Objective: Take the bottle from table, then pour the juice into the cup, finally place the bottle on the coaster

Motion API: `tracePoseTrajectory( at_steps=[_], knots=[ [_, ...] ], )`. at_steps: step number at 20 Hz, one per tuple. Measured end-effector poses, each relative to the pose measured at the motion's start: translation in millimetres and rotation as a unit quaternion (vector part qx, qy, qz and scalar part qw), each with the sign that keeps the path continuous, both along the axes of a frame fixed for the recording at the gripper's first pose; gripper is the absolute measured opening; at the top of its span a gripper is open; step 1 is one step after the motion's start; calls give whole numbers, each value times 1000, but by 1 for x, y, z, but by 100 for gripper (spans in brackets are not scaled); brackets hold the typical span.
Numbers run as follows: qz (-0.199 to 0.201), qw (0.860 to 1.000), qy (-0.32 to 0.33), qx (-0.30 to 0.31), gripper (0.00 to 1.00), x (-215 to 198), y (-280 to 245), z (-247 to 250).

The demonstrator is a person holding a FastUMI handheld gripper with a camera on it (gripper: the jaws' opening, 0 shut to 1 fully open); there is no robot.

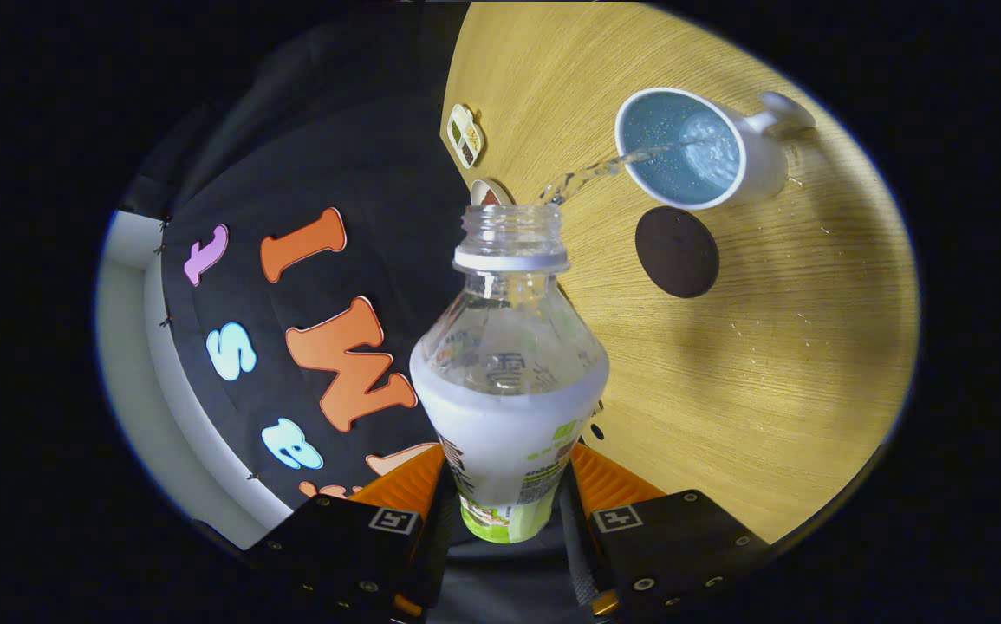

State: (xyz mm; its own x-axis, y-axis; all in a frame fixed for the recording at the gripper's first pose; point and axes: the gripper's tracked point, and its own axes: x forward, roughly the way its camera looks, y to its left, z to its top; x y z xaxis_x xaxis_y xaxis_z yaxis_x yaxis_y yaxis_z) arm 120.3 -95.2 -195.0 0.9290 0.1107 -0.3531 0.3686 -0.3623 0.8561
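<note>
You see a clear glossy plastic bottle [509, 347], a smooth glazed cup [756, 169], a matt coaster [677, 251], a wood-grain table [769, 347].

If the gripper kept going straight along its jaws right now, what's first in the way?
The gripper is shut on the bottle, which leads. Beyond its mouth, likely the small round dish at the table's edge; the cup and coaster sit off to the side. Depth is unclear.

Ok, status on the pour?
Gripper shut on bottle, tipped. Stream landing in cup. Coaster sits beside cup, bare. Droplets on table.
</note>
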Motion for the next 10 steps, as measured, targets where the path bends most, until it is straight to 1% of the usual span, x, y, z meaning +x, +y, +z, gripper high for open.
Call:
tracePoseTrajectory(
  at_steps=[7,10],
  knots=[
    [2,1000,5,30,58,1,0,4],
    [-2,999,11,30,58,2,-5,4]
  ],
)
